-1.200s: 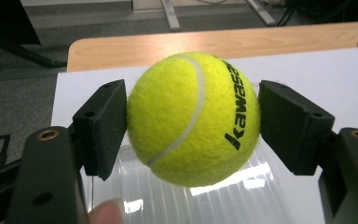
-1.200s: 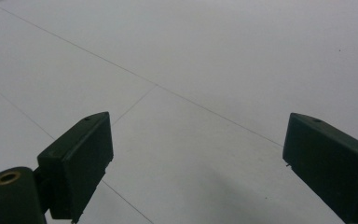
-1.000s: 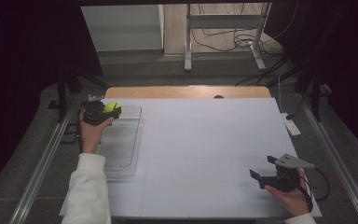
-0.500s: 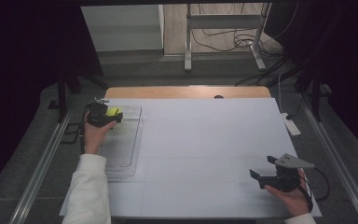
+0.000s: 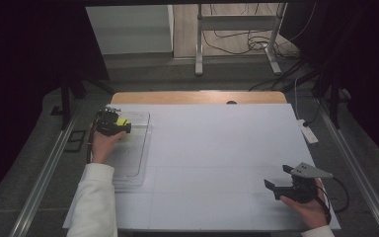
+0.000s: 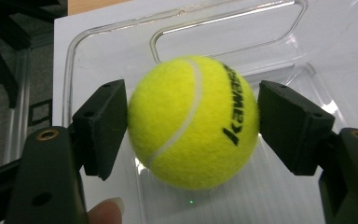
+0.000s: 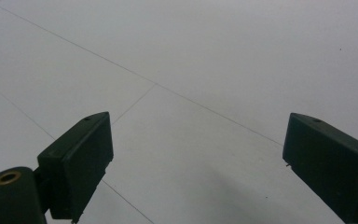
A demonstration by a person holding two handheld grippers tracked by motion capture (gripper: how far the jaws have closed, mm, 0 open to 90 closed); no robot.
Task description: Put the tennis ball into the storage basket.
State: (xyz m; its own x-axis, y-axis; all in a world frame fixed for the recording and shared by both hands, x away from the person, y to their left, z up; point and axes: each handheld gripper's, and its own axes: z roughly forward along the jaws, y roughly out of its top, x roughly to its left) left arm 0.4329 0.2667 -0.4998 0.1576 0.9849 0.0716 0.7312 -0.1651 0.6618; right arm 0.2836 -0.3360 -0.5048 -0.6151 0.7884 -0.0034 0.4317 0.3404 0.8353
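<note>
Since the earlier frames, left gripper (image 5: 123, 126) has sunk toward the clear tray (image 5: 143, 148) at the table's (image 5: 217, 148) left edge; right gripper (image 5: 271, 186) has kept its place.

Item: ball (image 6: 193, 121), yellow, felt. Pinched across its middle between the left gripper's (image 6: 193, 123) pads, over the tray's (image 6: 279, 32) far end; whether it touches the tray floor cannot be told.

Item: right gripper (image 7: 196, 154), jaws spread, nothing between them, low over bare table (image 7: 205, 56) near the front right corner.

Handling note: likely a placing step. Best to lower until the ball rests inside the tray's moulded recess, then release slowly so the ball does not roll.
</note>
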